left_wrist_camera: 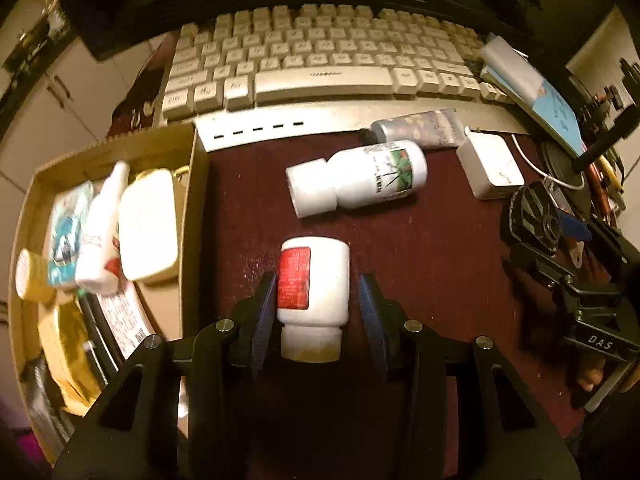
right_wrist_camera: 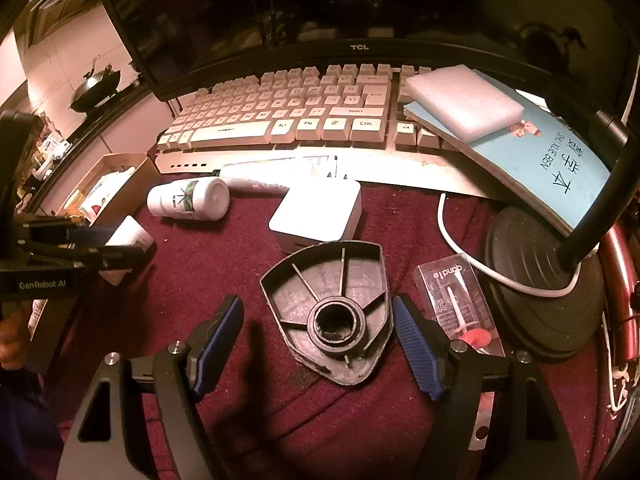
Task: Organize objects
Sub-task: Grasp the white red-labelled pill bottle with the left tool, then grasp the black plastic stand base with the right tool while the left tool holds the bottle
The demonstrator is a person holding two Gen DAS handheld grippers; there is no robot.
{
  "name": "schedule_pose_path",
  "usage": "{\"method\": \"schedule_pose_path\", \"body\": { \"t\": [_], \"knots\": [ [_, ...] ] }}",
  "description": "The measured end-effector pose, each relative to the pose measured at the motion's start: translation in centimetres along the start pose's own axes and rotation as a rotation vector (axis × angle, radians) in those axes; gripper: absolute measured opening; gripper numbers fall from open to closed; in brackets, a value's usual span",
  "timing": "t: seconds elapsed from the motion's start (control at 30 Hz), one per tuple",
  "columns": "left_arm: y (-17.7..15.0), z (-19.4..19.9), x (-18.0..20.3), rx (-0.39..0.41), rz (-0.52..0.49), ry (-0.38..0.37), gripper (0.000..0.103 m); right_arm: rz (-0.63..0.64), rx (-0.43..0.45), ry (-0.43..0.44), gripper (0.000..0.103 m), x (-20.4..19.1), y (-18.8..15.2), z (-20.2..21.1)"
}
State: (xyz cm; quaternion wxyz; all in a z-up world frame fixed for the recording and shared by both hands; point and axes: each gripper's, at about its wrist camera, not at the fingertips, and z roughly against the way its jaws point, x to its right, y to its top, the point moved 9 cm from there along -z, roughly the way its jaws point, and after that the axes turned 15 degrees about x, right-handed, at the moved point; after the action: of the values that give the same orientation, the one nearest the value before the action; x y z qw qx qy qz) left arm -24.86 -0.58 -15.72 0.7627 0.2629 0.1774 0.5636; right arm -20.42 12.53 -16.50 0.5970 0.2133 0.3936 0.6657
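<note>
A: Only the left wrist view looks into the cardboard box (left_wrist_camera: 192, 208), crowded with bottles.

B: The left gripper (left_wrist_camera: 318, 300) fingers straddle the red-labelled white bottle (left_wrist_camera: 314, 280) lying on the desk (left_wrist_camera: 440, 248), gaps showing either side. The right gripper (right_wrist_camera: 318, 336) fingers stand open around the black plastic base (right_wrist_camera: 332, 312). The monitor (right_wrist_camera: 356, 20) reads "TCL".

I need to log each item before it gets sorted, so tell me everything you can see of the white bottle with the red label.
The white bottle with the red label is small, opaque and looks like plastic. It has a rectangular red label on one side and a narrower white cap. It lies on its side on the dark red cloth, cap toward the camera. It sits between the blue pads of the left gripper; a gap shows on the right, and contact on the left is unclear.
</note>
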Motion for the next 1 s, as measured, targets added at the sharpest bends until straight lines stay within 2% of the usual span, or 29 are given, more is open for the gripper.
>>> {"method": "schedule_pose_path", "body": {
  "t": [0.07,0.13,0.27,0.33,0.4,0.63,0.9,1.0],
  "knots": [
    [-0.4,0.1,-0.1,0.003,0.018,0.009,0.041,-0.014,0.002,-0.002,0.077,0.1,0.0,0.1],
    [-0.9,0.3,0.0,0.002,0.039,0.008,0.034,-0.027,0.003,0.000,0.077,0.2,0.0,0.2],
    [-1.8,1.0,-0.1,0.024,0.075,0.039,0.034,-0.014,0.003,0.003,0.076,0.1,-0.1,0.3],
    [-2.5,1.7,0.1,0.030,0.102,0.020,0.034,-0.010,0.004,0.002,0.075,0.1,-0.1,0.3],
    [-3.3,2.2,0.6,0.028,0.119,0.010,0.034,-0.009,0.008,-0.012,0.060,0.3,0.0,0.4],
    [-6.7,5.7,1.6,0.024,0.168,-0.002,0.034,-0.013,0.006,-0.032,0.060,0.6,-0.5,1.2],
    [-10.0,8.0,3.3,0.025,0.187,-0.004,0.034,-0.044,-0.020,0.038,0.060,-1.7,-2.8,3.9],
    [-10.3,8.5,4.0,0.035,0.172,-0.003,0.034,-0.040,-0.023,0.058,0.060,-2.8,-3.5,5.0]
  ]
}}
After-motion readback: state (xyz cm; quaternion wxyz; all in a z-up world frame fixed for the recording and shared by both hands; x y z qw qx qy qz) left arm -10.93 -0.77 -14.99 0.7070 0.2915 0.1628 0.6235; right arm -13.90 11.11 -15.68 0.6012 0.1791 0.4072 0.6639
